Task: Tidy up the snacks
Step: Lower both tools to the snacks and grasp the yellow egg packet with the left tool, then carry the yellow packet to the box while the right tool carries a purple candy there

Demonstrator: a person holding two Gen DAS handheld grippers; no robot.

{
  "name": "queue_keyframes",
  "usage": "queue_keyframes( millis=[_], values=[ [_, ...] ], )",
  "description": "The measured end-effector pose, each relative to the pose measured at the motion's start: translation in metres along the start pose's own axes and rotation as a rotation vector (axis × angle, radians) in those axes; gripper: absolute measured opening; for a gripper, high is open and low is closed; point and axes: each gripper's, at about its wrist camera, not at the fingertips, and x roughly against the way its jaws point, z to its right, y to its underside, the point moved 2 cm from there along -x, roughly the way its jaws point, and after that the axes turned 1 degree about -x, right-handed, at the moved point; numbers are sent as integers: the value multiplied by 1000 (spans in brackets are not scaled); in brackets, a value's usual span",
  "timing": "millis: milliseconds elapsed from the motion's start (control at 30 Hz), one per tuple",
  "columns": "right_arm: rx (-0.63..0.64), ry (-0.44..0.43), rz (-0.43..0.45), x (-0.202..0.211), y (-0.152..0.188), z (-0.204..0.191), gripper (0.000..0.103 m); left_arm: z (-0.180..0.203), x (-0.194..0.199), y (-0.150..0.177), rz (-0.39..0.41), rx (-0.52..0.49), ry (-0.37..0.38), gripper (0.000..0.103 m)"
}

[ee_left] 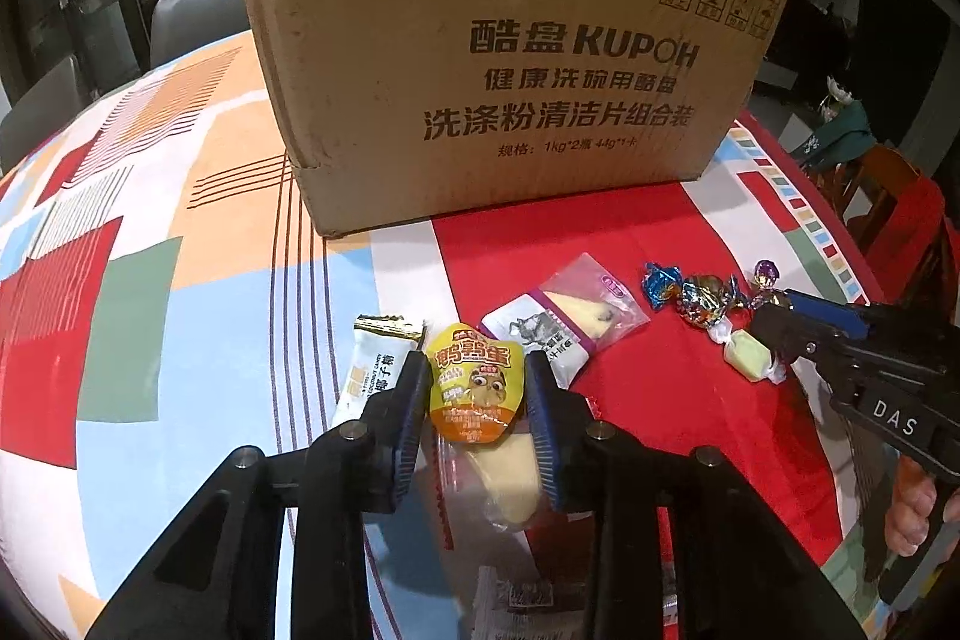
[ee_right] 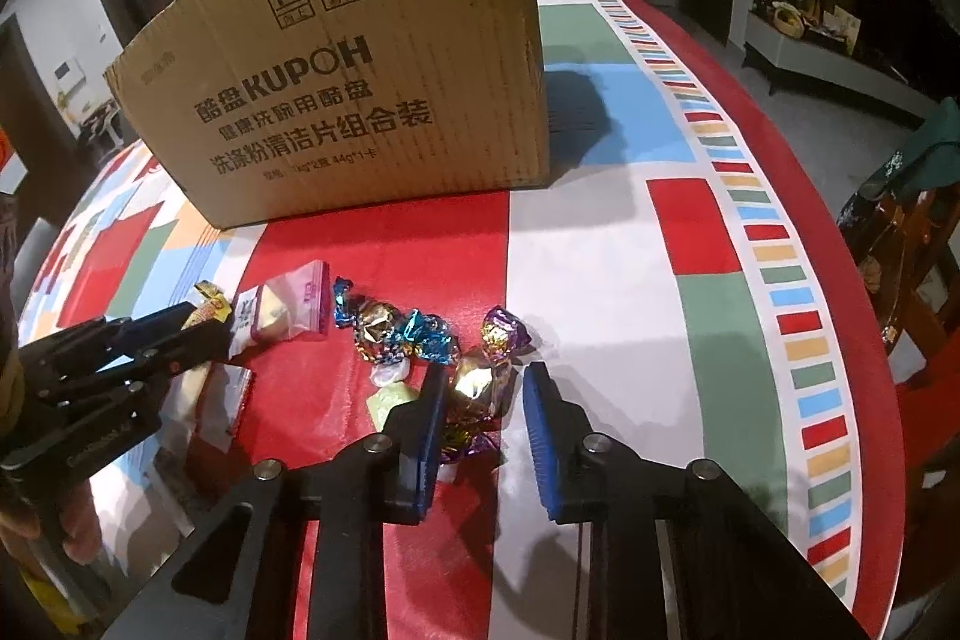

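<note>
Clearly the left gripper [ee_left: 477,388] has its pads against both sides of the yellow quail-egg packet [ee_left: 474,388], which lies on the near part of the patterned tablecloth [ee_left: 180,220]; the slick packet could squirt out, or the clear cheese pouch [ee_left: 510,478] beneath could be dragged along. The right gripper [ee_right: 483,400] straddles a gold-wrapped candy [ee_right: 477,385], its left pad touching while the right pad stands apart, so it grips nothing yet (closing could catch only crinkly foil). Both grippers tilt steeply down toward the table, with the cardboard box [ee_left: 510,58] standing at the far side and the other foil candies [ee_right: 396,334] just beyond.
</note>
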Motion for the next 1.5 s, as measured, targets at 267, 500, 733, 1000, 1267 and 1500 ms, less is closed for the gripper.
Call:
queue_keyframes(
  millis=[267, 500, 733, 1000, 1267, 1500],
  values=[
    [24, -6, 15, 2, 0, -4, 18, 2, 3, 0, 13, -1, -11, 31],
    [33, -20, 48, 19, -3, -9, 18, 4, 21, -2, 53, -8, -7, 31],
    [55, -45, 92, 39, -10, -18, 18, 5, 42, -8, 82, -8, 1, 31],
    [71, -98, 176, 70, -30, -28, 18, 11, 82, -30, 167, -30, 10, 31],
    [102, -111, 259, 92, -60, -35, 18, 11, 111, -60, 251, -51, -13, 31],
    [127, -129, 305, 102, -87, -43, 18, 6, 124, -83, 295, -50, -17, 31]
  ],
)
